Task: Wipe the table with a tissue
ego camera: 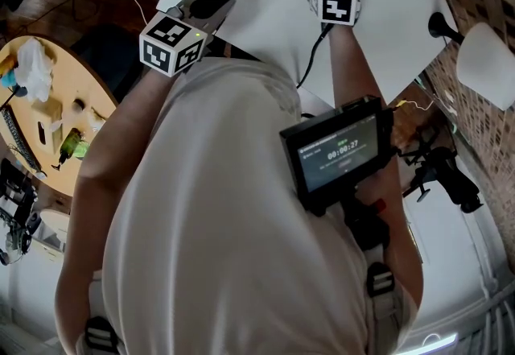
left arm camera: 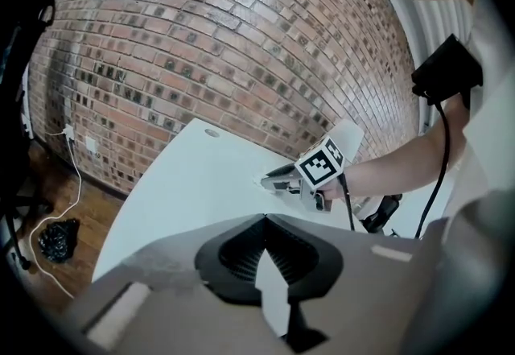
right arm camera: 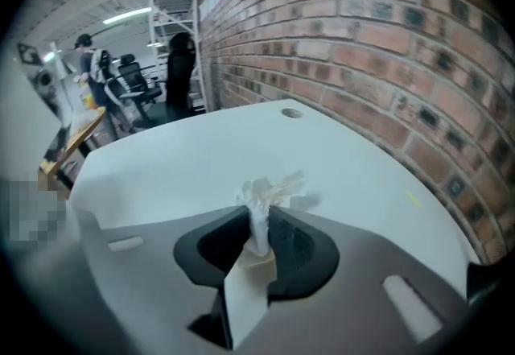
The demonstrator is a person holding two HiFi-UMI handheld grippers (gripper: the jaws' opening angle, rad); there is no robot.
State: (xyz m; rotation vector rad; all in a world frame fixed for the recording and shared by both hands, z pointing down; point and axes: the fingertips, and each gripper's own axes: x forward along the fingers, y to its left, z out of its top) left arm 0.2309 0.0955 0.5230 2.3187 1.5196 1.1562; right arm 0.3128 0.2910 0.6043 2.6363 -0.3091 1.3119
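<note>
- The right gripper (right arm camera: pixel 259 215) is clamping a crumpled white tissue (right arm camera: pixel 265 191) between its jaws. The wad is sticking out past the tips over the white table (right arm camera: pixel 177 160).
- In the head view, this gripper is pointing steeply down at the far part of the tabletop. The tissue is showing as a small white tuft at its tip, right at the surface; whether it is pressing on the table cannot be told.
- The left gripper (left arm camera: pixel 265 216) is holding its jaws together at the tips, with nothing between them.
- In the head view, the left gripper is hanging by the table's near left edge, well apart from the tissue.
- The left gripper view is looking across the table at the right gripper, whose marker cube (left arm camera: pixel 320 164) is facing the camera while the person's forearm (left arm camera: pixel 386 172) is reaching in from the right.
- A brick wall (left arm camera: pixel 209 47) is running along the far side of the table.
- A small monitor (ego camera: pixel 338 152) is hanging at the person's chest, and a black cable (ego camera: pixel 310 59) is trailing from the right gripper toward it.
- A wooden side table (ego camera: pixel 76 88) is standing at the left, carrying assorted clutter.
</note>
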